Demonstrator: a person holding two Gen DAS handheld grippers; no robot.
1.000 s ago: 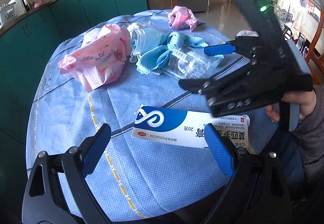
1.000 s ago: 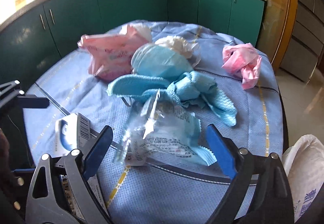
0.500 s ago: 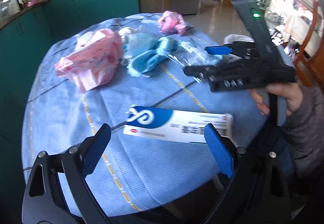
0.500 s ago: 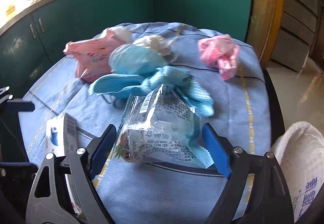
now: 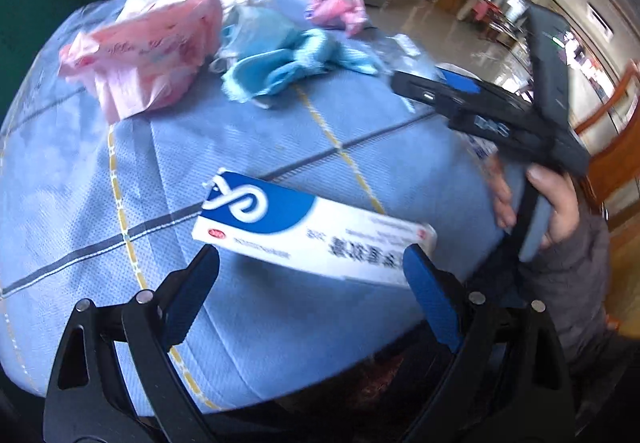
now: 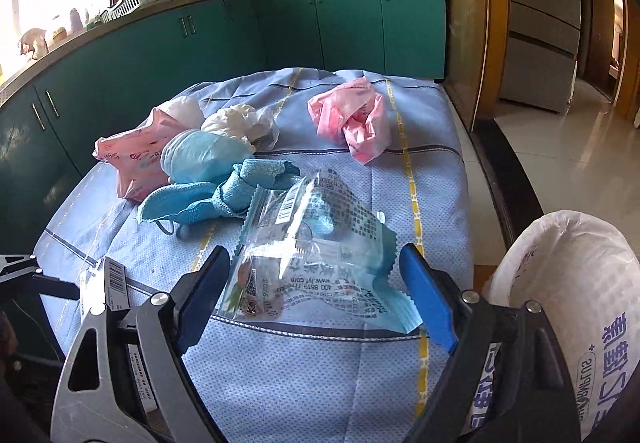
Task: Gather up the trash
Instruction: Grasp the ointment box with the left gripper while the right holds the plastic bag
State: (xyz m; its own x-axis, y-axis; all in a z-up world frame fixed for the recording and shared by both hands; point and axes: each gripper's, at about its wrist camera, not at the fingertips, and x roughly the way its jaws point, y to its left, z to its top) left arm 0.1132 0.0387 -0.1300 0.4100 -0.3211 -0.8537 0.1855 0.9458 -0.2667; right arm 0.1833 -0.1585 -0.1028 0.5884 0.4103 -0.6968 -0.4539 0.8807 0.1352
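Closer now, the spread right gripper (image 6: 316,283) flanks the clear wrapper (image 6: 316,263), blue cloth (image 6: 224,195) just behind; left gripper (image 5: 312,283) gapes.

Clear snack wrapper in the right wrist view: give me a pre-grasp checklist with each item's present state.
1. Clear snack wrapper lies between the right gripper pads: ok.
2. Jaws wide enough, pads not pressing it: ok.
3. Blue cloth clear of the wrapper's far edge: cannot tell.
4. White trash bag open nearby: ok.
5. Left gripper out of the way, over the medicine box: ok.
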